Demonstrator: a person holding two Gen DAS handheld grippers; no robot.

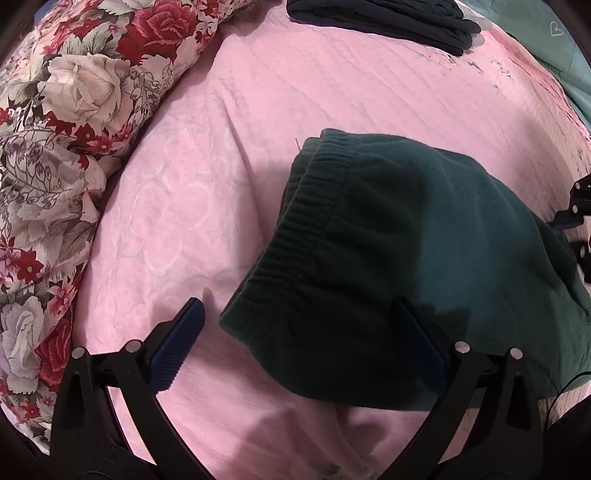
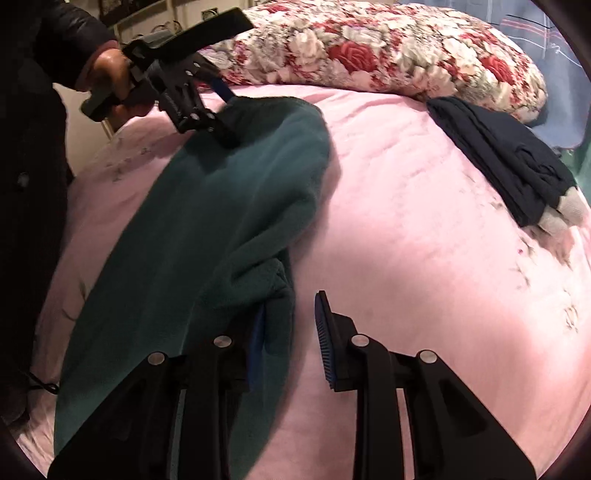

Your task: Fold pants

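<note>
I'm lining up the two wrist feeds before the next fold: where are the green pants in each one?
Left wrist view: the green pants fill the centre-right, elastic waistband facing left, the near corner between the open left tongs.
Right wrist view: the pants run diagonally from upper centre to lower left, one edge by the right tongs.
Shared landmark: the floral pillow, beside the folded dark garment.

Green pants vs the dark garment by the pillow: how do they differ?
The green pants are teal fleece; the dark garment is navy. The green pants lie long with only one fold begun; the dark garment is a compact folded stack. Both claws work at the green pants; the dark garment lies untouched. Both rest on the pink bedspread.
</note>
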